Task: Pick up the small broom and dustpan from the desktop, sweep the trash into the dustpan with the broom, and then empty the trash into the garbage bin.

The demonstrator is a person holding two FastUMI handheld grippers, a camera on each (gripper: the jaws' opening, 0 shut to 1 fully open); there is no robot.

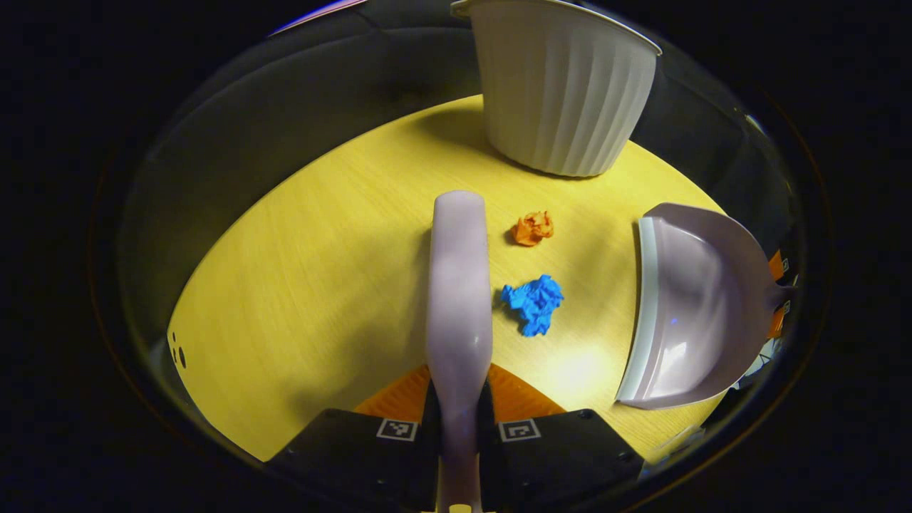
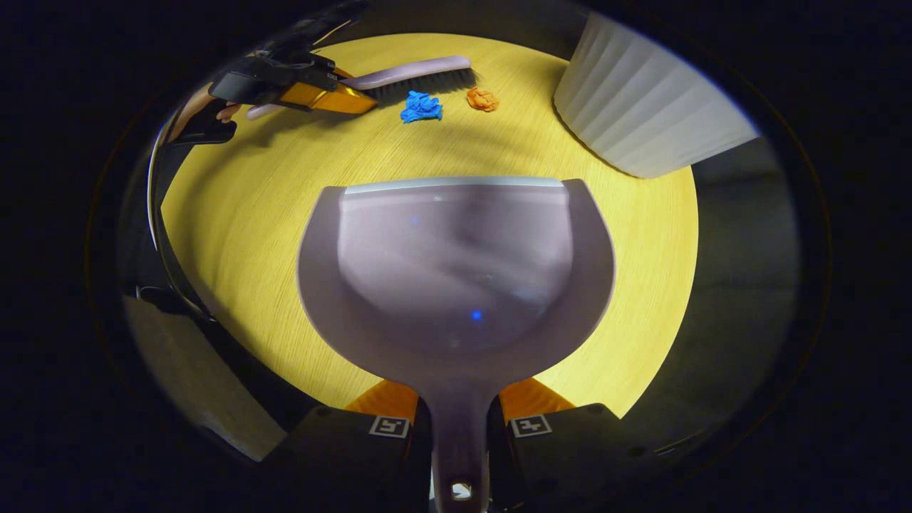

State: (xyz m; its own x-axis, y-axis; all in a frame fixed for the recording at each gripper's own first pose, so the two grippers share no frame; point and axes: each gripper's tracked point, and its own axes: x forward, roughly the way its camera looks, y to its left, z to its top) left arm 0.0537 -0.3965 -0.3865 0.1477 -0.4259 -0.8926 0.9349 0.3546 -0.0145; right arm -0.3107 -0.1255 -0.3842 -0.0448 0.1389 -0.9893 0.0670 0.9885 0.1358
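in the left gripper view, left gripper (image 1: pixel 459 420) clamped on the handle of the small broom (image 1: pixel 458 285), both fingers pressed to its sides, broom stretching forward over the yellow desktop (image 1: pixel 299 285). just right of the broom head, a blue paper wad (image 1: pixel 533 303) and, a little farther on, an orange paper wad (image 1: pixel 532 228) — both lying on the wood, apart from each other. beyond them, the ribbed white garbage bin (image 1: pixel 566 92) standing upright near the far edge. off to the right, the dustpan (image 1: pixel 687 306), its pale lip facing the wads. in the right gripper view, right gripper (image 2: pixel 459 434) closed tight on the dustpan (image 2: pixel 456 278) handle, fingers gripping it from either side, pan open forward with its lip toward the trash. farther off — broom bristles (image 2: pixel 427 80) just behind the blue wad (image 2: pixel 421 107), orange wad (image 2: pixel 482 99) beside it, bin (image 2: pixel 641 107) at the right, left gripper (image 2: pixel 299 89) and a hand (image 2: pixel 224 110) at upper left.
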